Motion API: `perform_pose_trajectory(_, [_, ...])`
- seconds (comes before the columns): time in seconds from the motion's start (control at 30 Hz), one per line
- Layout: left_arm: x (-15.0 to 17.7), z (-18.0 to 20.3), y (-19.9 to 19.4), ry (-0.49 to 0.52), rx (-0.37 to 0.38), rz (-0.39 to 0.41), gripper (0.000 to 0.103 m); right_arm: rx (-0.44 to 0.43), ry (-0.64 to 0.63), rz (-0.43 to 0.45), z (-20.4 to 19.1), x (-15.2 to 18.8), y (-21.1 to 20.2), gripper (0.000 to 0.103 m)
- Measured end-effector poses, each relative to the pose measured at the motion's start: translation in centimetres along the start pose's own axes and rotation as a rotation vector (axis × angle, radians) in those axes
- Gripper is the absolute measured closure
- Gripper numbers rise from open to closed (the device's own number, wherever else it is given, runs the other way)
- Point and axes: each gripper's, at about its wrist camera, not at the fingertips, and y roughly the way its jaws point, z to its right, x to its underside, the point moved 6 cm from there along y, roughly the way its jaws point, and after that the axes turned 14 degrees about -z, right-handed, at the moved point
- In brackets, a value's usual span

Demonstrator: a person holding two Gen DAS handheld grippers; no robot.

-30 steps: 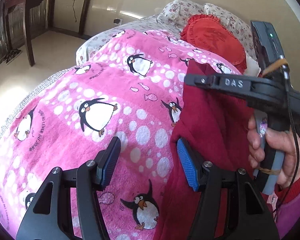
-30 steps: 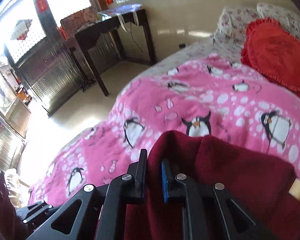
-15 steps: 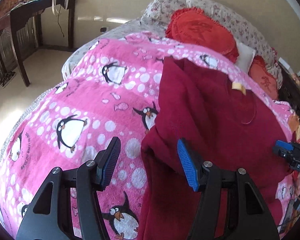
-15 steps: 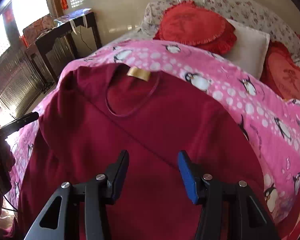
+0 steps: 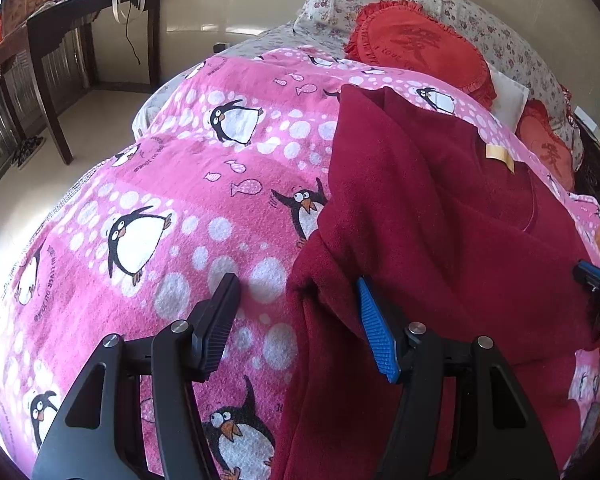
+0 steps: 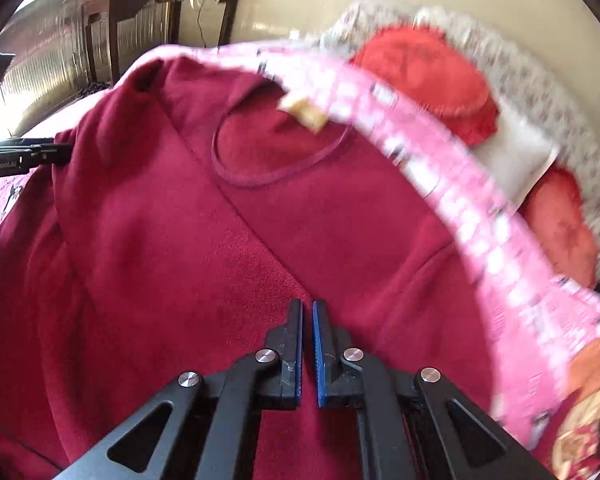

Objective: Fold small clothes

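Note:
A dark red fleece top (image 5: 440,220) lies spread on the pink penguin blanket (image 5: 160,200), neck opening and tan label (image 5: 499,156) toward the pillows. Its left side is folded over the body. My left gripper (image 5: 296,284) stands open just above the top's left edge, which runs beneath the gap between the fingers. My right gripper (image 6: 307,304) is shut over the middle of the top (image 6: 180,240), and I see nothing pinched between its pads. The right gripper's tip (image 5: 598,280) shows at the right edge of the left wrist view. The right wrist view is blurred.
Red frilled cushions (image 5: 416,52) and floral pillows (image 5: 480,20) lie at the head of the bed. A dark wooden table (image 5: 60,32) stands on the pale floor (image 5: 100,112) beyond the bed's left side. The blanket (image 6: 460,184) falls away at the right.
The right gripper released the red fabric it held, swung across to the top's right side, stood open there and then shut. The top now lies flat. The left gripper shifted slightly.

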Motion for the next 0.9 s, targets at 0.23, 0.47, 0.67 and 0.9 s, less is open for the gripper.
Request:
perform_pose_trajectory(0.23, [0.0, 1.3, 0.3, 0.047, -0.061, -0.001, 0.032, 0.046, 0.198, -0.024, 3.0, -0.4, 2.5, 0.099])
perform_pose_trajectory(0.47, [-0.4, 1.1, -2.1, 0.023, -0.023, 0.072, 0.032, -0.081, 0.409, 0.062, 3.8, 3.2, -1.4, 0.079])
perform_pose_trajectory(0.67, [0.5, 2.5, 0.2, 0.06, -0.044, -0.031, 0.032, -0.201, 0.594, -0.02, 4.3, 6.6, 1.9, 0.076])
perform_pose_trajectory(0.9, [1.1, 3.4, -2.4, 0.081, -0.022, 0.015, 0.032, -0.072, 0.779, 0.048, 10.6, 9.3, -3.1, 0.063])
